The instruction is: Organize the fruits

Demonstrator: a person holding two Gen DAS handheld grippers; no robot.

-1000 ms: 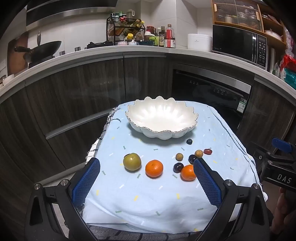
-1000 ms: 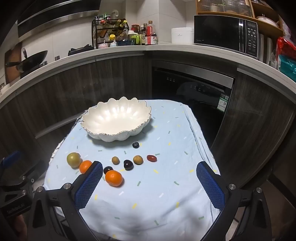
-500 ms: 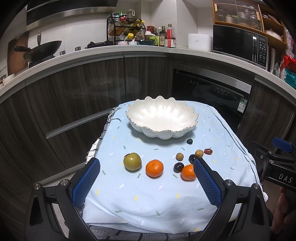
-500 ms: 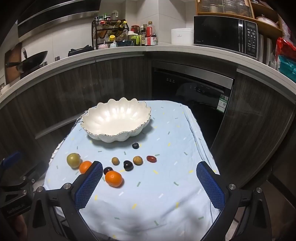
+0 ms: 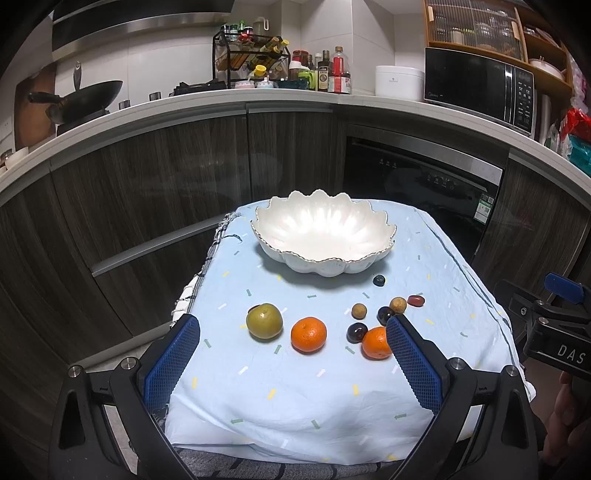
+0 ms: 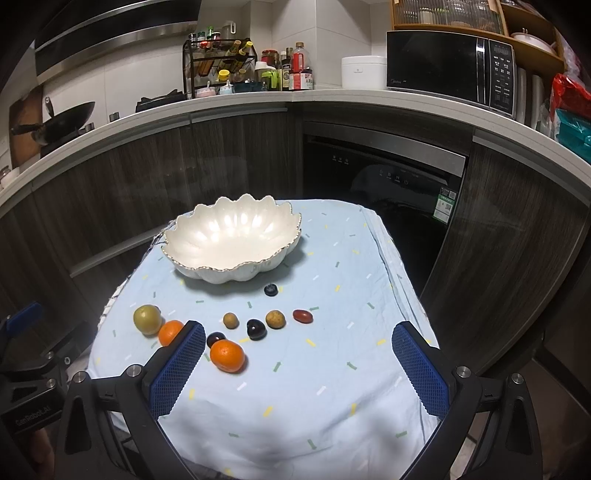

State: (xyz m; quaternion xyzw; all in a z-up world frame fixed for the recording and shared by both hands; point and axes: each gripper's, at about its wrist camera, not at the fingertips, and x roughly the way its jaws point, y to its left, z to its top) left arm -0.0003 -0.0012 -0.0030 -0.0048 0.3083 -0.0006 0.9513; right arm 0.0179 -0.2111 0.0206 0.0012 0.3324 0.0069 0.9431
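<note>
Kitchen, dim below, brighter along far wall. White countertop [image 5: 288, 105] curves across far side over dark wood-grain cabinets [image 5: 147, 184]. Built-in black dishwasher [image 6: 384, 177] right of centre. Wok [image 5: 85, 99] on stove far left under steel range hood [image 5: 140, 26]. Black spice rack [image 5: 251, 62] with bottles at centre, white rice cooker [image 5: 399, 81] beside it, black microwave [image 6: 447, 66] far right under wooden shelf [image 5: 495, 33]. White wall panels [image 5: 155, 70] behind. Tabletop under pale blue cloth [image 5: 314, 387] with small coloured dashes.
</note>
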